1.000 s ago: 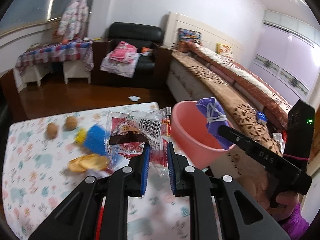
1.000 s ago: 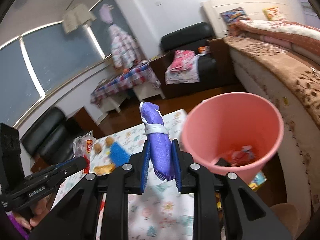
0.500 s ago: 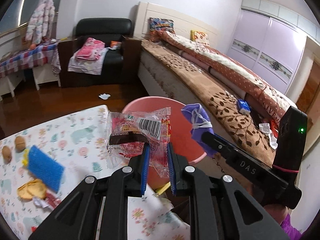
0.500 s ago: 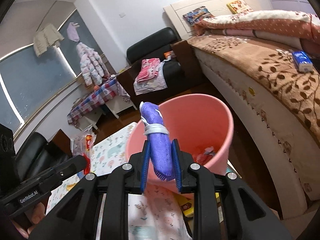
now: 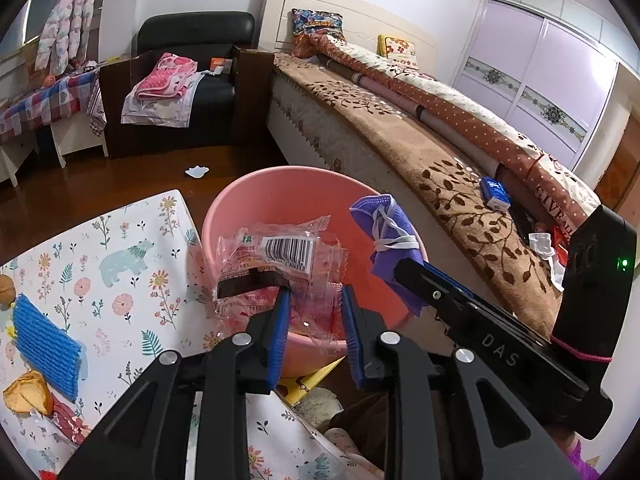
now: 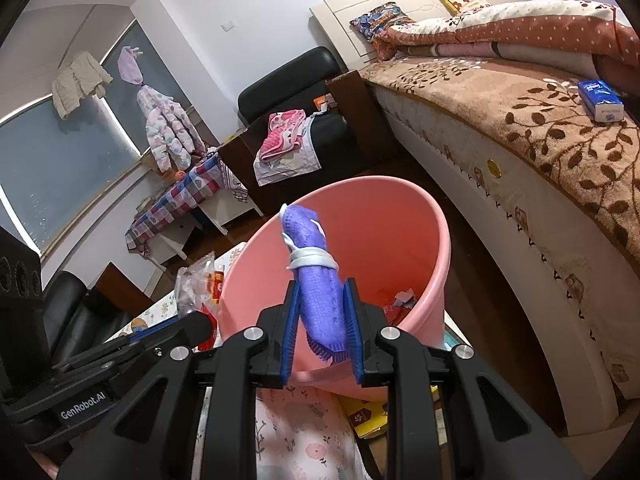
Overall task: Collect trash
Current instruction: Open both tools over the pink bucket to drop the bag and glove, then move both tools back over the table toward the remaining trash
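A pink bin (image 5: 304, 188) stands off the table's edge, beside the bed; it also shows in the right wrist view (image 6: 400, 216), with scraps at its bottom. My left gripper (image 5: 314, 320) is over the bin's near rim with its jaws parted. A clear snack wrapper (image 5: 280, 264) with a barcode hangs between them, touching the left pad. My right gripper (image 6: 322, 320) is shut on a rolled purple face mask (image 6: 316, 280) and holds it over the bin's near rim. The mask also shows in the left wrist view (image 5: 388, 240).
The table with a floral cloth (image 5: 132, 264) holds a blue sponge (image 5: 44, 344), an orange peel (image 5: 26, 394) and a walnut (image 5: 6, 288). A bed (image 5: 440, 152) runs along the right. A black armchair (image 5: 192, 64) stands behind. A white scrap (image 5: 197, 171) lies on the floor.
Both grippers have moved from over the table to over the pink bin. The left jaws have parted, loosening the wrapper. The right gripper still holds the mask.
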A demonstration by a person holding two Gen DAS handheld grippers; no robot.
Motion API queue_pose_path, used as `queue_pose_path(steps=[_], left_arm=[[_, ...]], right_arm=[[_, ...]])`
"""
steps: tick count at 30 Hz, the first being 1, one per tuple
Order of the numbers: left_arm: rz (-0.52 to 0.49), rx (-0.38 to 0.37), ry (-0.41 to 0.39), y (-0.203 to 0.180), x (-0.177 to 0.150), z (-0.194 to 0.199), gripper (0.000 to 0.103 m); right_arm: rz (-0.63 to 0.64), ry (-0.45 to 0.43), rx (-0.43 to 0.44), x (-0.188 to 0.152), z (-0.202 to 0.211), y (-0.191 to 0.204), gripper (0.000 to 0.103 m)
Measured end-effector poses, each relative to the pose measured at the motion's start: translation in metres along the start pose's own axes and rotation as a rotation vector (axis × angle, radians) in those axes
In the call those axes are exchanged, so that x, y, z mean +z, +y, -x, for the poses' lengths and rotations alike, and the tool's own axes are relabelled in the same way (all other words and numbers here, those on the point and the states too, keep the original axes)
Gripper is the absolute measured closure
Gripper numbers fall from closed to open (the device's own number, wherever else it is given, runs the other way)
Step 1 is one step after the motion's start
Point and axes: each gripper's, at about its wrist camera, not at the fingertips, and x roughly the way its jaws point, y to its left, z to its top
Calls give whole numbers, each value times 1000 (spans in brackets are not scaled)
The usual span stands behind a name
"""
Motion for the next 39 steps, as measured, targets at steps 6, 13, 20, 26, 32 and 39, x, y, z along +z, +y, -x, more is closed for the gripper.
queue_pose_path(steps=[6, 13, 20, 26, 32, 39], left_arm=[[6, 1, 3, 2, -1, -3, 70], [18, -5, -7, 6, -1, 1, 63], [42, -4, -23, 14, 0, 13, 63], [70, 8, -45, 19, -5, 29, 60], [80, 17, -75, 20, -11, 48, 59], [84, 50, -109, 29, -22, 79, 58]], right_arm=[[1, 9, -18, -1, -5, 2, 79], [-20, 12, -22, 0, -9, 0, 73], [-2, -1, -22, -1, -2, 4, 70], [20, -25, -14, -3, 12, 14, 70], [54, -45, -3, -8, 30, 29, 70], [106, -44, 26, -17, 41, 54, 70]])
